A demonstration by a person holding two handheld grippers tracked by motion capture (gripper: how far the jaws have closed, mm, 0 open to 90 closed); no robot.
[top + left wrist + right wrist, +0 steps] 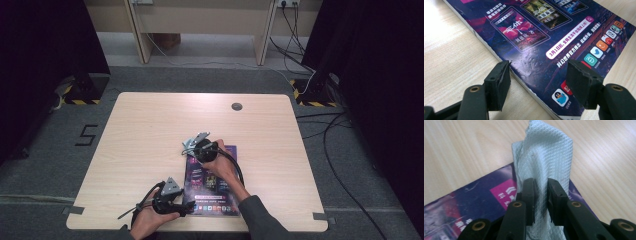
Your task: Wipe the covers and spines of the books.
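Right gripper [541, 195] pinches the cloth [544, 155] at the magazine's [544, 50] far edge, wiping seemingly underway; left gripper [539, 82] spread, steadying its corner

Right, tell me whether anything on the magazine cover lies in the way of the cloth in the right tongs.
Nothing visible does. The right tongs pinch the pale cloth at the magazine's far end; the cover is bare. The left tongs sit open at its near corner.

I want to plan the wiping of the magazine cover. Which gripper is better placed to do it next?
The right gripper: its jaws pinch the pale cloth over the magazine. The left gripper stands open at the magazine's near corner, holding nothing.
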